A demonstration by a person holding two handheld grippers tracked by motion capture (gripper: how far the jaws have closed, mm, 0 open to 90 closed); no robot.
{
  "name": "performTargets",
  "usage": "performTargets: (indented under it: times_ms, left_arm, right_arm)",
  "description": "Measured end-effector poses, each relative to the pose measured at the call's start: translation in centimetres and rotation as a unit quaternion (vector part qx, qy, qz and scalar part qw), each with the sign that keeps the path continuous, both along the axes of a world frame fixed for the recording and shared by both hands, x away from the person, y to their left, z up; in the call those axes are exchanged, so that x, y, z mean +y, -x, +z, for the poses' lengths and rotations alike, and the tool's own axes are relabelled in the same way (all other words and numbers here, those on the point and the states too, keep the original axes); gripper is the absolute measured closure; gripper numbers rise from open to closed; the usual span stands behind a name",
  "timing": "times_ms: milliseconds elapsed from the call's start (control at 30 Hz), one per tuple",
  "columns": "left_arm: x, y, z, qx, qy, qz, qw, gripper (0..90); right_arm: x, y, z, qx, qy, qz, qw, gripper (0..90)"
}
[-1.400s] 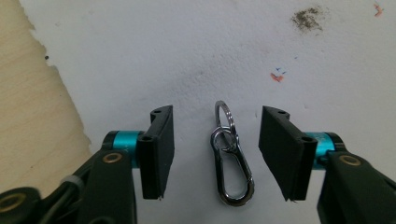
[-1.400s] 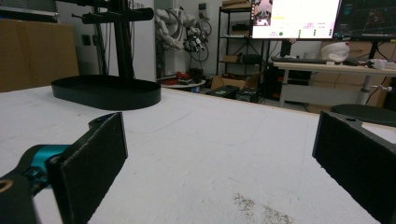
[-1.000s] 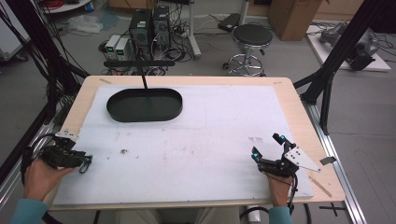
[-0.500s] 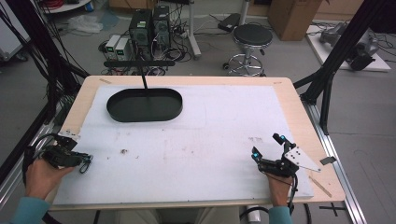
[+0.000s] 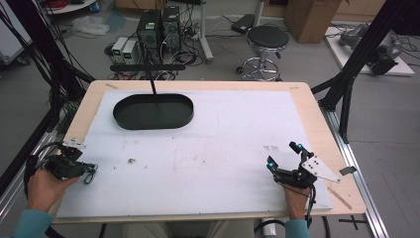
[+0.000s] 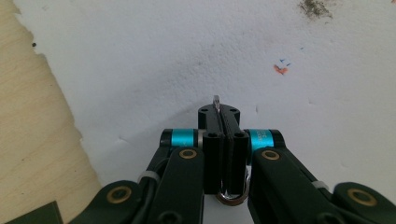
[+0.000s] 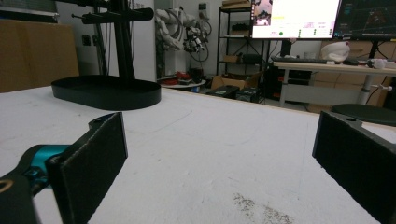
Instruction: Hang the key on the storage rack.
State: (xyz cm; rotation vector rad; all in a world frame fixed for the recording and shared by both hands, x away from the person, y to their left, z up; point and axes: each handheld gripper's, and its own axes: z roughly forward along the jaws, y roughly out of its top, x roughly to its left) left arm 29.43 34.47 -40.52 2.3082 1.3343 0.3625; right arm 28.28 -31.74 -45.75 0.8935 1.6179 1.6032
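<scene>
At the near left corner of the table [image 5: 307,106], the left gripper [image 5: 89,173] lies low over the white sheet [image 5: 223,148], held in the person's left hand [image 5: 43,187]. Its jaws have just been closing and now pinch a small metal ring [image 6: 232,196] between the pads (the loop pokes out below them and a sliver of metal shows above, in the left gripper view). Farther back and a little to the right stands a black oval tray [image 5: 153,111] with a thin black post [image 5: 152,87] rising from it. At the near right edge, the right gripper [image 5: 283,159] rests in the right hand [image 5: 296,198], jaws spread wide with nothing between them, pointing across the sheet toward the tray.
</scene>
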Motion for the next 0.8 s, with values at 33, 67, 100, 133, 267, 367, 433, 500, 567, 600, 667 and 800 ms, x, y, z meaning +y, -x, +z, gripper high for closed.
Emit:
performTargets:
  times_ms: [33,67,100,133,267,367,433,500,567,600,667,800]
  left_arm:
    - [0.2,0.1,0.0,0.000,0.008,-0.002,1.0000,88.1]
    - [0.2,0.1,0.0,0.000,0.008,-0.002,1.0000,88.1]
    - [0.4,0.1,0.1,-0.007,0.013,0.000,0.9999,88.2]
    - [0.5,0.2,0.1,-0.010,0.018,0.002,0.9998,88.2]
    - [1.0,0.3,0.4,-0.034,0.040,0.010,0.9986,88.2]
    - [1.3,0.5,0.8,-0.057,0.059,0.014,0.9965,88.2]
    - [1.3,0.6,0.9,-0.081,0.066,0.024,0.9942,88.2]
    - [1.4,0.7,1.0,-0.089,0.071,0.028,0.9932,88.2]
    - [1.5,0.8,1.2,-0.115,0.095,0.038,0.9881,88.2]
    - [1.5,0.8,1.3,-0.124,0.107,0.039,0.9857,88.2]
    - [1.6,0.8,1.6,-0.141,0.126,0.039,0.9812,88.2]
    - [1.5,0.6,2.3,-0.165,0.141,0.037,0.9754,88.2]
  right_arm:
    - [0.0,0.0,0.0,0.000,0.000,0.000,1.0000,2.4]
    - [0.0,0.0,0.0,0.000,0.001,0.000,1.0000,2.4]
    - [0.0,0.0,0.0,0.000,0.000,0.000,1.0000,2.4]
    - [0.0,0.0,0.0,0.000,0.000,0.000,1.0000,2.4]
    - [0.0,0.0,0.0,0.000,0.001,0.000,1.0000,2.4]
    - [0.0,0.0,0.0,0.000,0.001,0.000,1.0000,2.4]
    - [0.0,0.0,0.0,0.000,0.001,0.000,1.0000,2.4]
    - [0.0,0.0,0.0,0.000,0.001,0.000,1.0000,2.4]
    - [0.0,0.0,0.0,0.000,0.000,0.000,1.0000,2.4]
    - [0.0,0.0,0.0,0.000,0.000,0.000,1.0000,2.5]
    - [0.0,0.0,0.0,0.000,0.001,-0.001,1.0000,2.4]
    - [0.0,0.0,0.0,0.000,0.001,-0.001,1.0000,2.4]
